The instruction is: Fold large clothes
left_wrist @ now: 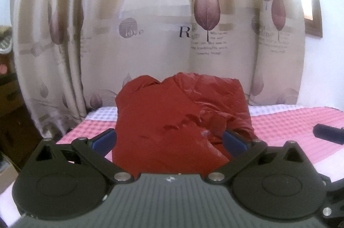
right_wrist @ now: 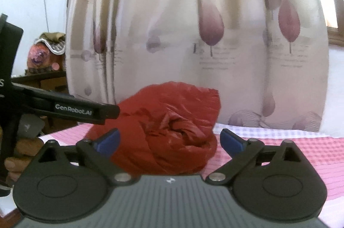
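Observation:
A red puffy garment point(left_wrist: 172, 112) lies bunched into a thick folded bundle on the pink checked bed cover point(left_wrist: 290, 124). My left gripper point(left_wrist: 169, 133) is open wide, and the near end of the bundle sits between its blue pads point(left_wrist: 105, 140). From the right wrist view the same red garment point(right_wrist: 172, 133) lies just ahead, its layered folds facing me. My right gripper point(right_wrist: 169, 131) stands open with the pads point(right_wrist: 231, 140) apart from the cloth on the right side. One black finger of the left gripper point(right_wrist: 86, 110) reaches in from the left to the bundle's edge.
A cream curtain with purple leaf prints point(left_wrist: 206, 13) hangs right behind the bed. The right gripper's dark finger point(left_wrist: 329, 133) shows over the cover at right. A person's hand point(right_wrist: 21, 150) holds the left tool. A dark shelf with bags point(right_wrist: 45, 56) stands at far left.

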